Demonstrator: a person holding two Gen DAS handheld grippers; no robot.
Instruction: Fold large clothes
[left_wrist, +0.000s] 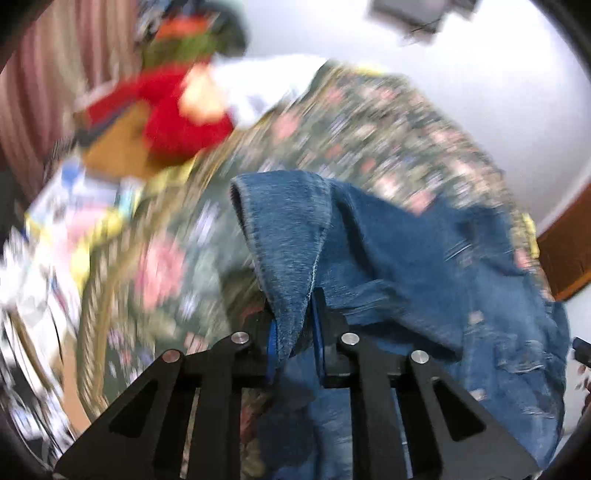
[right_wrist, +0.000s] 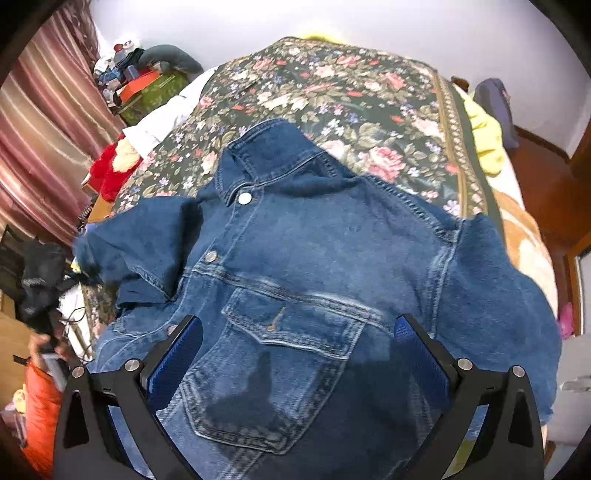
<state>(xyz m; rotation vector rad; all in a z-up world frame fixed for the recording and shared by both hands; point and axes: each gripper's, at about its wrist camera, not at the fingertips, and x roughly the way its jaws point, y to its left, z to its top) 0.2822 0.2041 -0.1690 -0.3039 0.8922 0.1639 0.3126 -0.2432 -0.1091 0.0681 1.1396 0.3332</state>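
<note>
Denim is pinched between the blue pads of the left gripper (left_wrist: 294, 332): a folded edge of the denim jacket (right_wrist: 325, 258), probably a sleeve end or hem, stands up out of the closed jaws and hangs back toward the rest of the garment. That view is heavily smeared, so which edge it is cannot be told. The step in hand looks like carrying this edge across the body of the jacket to make the first fold. To do it well, the pinch should stay firm until the cloth is laid, the edge should be taken just high enough that it does not drag the layers beneath, and it should be set down along the button placket (right_wrist: 236, 218) so the fold line runs straight. Heavy denim will tend to pull the whole garment along, so the other tool ought to steady it. The right gripper (right_wrist: 295, 343) has its jaws spread wide with nothing between the pads; it hangs over the chest pocket (right_wrist: 284, 354), whether touching the cloth or just above cannot be told. The jacket lies front up on the floral bedspread (right_wrist: 332, 92), collar (right_wrist: 266, 155) away from that gripper, one sleeve already turned in at the camera's left.
</note>
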